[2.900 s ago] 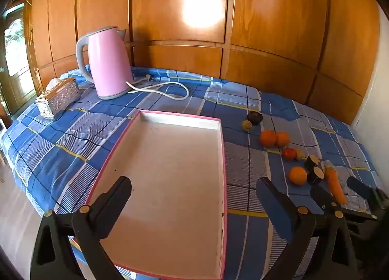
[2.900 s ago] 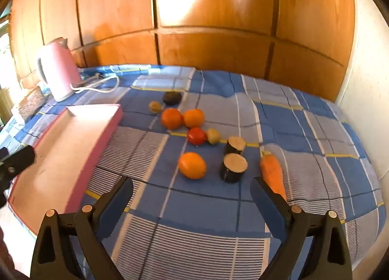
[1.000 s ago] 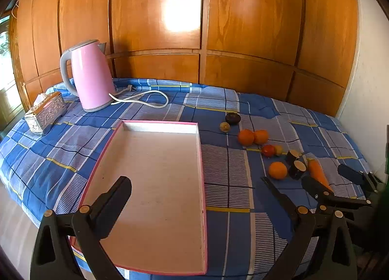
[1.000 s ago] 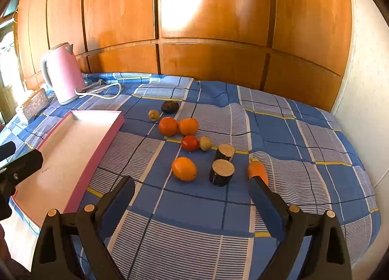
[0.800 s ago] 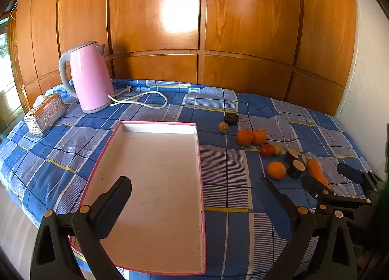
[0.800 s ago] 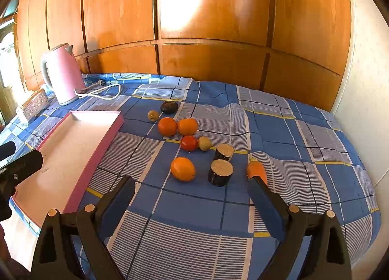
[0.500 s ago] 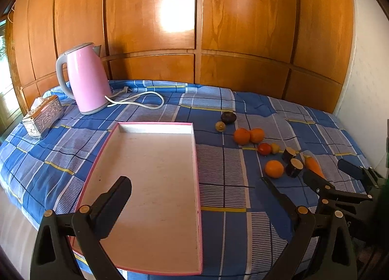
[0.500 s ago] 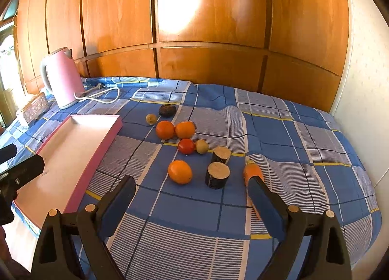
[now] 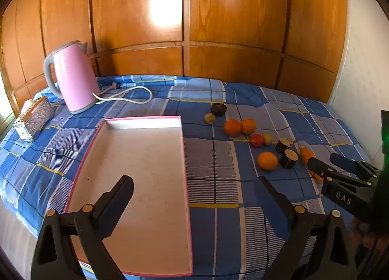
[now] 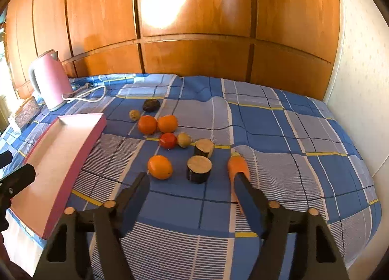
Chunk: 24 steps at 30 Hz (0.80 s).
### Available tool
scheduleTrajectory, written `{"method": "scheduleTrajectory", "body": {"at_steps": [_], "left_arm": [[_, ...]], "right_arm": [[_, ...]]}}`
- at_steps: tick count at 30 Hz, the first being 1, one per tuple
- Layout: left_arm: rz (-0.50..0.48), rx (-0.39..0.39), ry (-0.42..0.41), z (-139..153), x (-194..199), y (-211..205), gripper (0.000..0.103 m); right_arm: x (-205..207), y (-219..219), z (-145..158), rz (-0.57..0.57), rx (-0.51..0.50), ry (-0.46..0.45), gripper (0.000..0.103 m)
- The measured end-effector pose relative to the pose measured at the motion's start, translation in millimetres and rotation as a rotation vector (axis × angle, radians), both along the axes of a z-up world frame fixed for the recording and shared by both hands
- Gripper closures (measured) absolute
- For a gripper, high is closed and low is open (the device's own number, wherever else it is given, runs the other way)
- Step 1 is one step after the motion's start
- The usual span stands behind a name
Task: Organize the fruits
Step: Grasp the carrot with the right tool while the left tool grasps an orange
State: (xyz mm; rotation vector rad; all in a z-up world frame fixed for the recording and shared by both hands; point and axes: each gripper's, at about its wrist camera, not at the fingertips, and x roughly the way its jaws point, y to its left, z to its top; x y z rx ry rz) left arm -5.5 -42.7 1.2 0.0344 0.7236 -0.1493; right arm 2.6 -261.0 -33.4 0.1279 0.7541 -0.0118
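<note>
A pink-rimmed tray (image 9: 181,158) with nothing in it lies on the blue checked cloth; it shows at left in the right wrist view (image 10: 80,141). Fruits lie in a loose group to its right: three oranges (image 10: 159,167), (image 10: 147,124), (image 10: 167,123), a red tomato (image 10: 168,140), two small kiwis (image 10: 183,140), a dark avocado (image 10: 151,105), two cut dark pieces (image 10: 198,169) and a carrot (image 10: 237,165). My left gripper (image 9: 194,182) is open over the tray's near end. My right gripper (image 10: 190,177) is open, just short of the nearest orange and cut piece.
A pink kettle (image 9: 73,78) with a white cord (image 9: 126,96) stands at the back left. A silver tissue box (image 9: 34,119) sits at the far left. A wooden panel wall (image 9: 184,24) runs behind. A white wall (image 10: 359,85) closes the right side.
Both grippers stay open. The right gripper has moved forward and down toward the fruit group. The left view has drifted slightly to the right.
</note>
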Motion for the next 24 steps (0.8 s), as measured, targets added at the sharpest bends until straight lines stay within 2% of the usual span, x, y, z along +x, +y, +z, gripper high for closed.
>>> {"method": "scheduleTrajectory", "body": {"at_steps": [1,4,9,11,15,17,22,24], "left_arm": [[-0.008,-0.001,0.009,-1,2,-1,0.01],[-0.039,-0.003,0.04,-5,8,-6,0.021],[-0.104,-0.018,0.102,-14,21,-16,0.035],[-0.137,-0.029,0.134,-18,26,-22,0.044],[-0.187,-0.062,0.218,-27,42,-36,0.05],[-0.23,-0.099,0.261,-32,51,-45,0.06],[-0.295,-0.151,0.328,-42,72,-74,0.07],[-0.307,-0.157,0.337,-45,79,-86,0.07]], "right_arm": [[1,-3,-2,-0.002,0.009,0.01,0.049],[4,-11,-7,-0.01,0.025,0.034,0.064],[8,-29,-16,-0.019,0.061,0.07,0.065],[10,-36,-22,-0.032,0.071,0.099,0.065],[12,-54,-38,-0.073,0.119,0.153,0.065],[12,-59,-43,-0.084,0.127,0.169,0.065],[13,-63,-46,-0.077,0.121,0.171,0.065],[13,-63,-47,-0.078,0.103,0.17,0.065]]}}
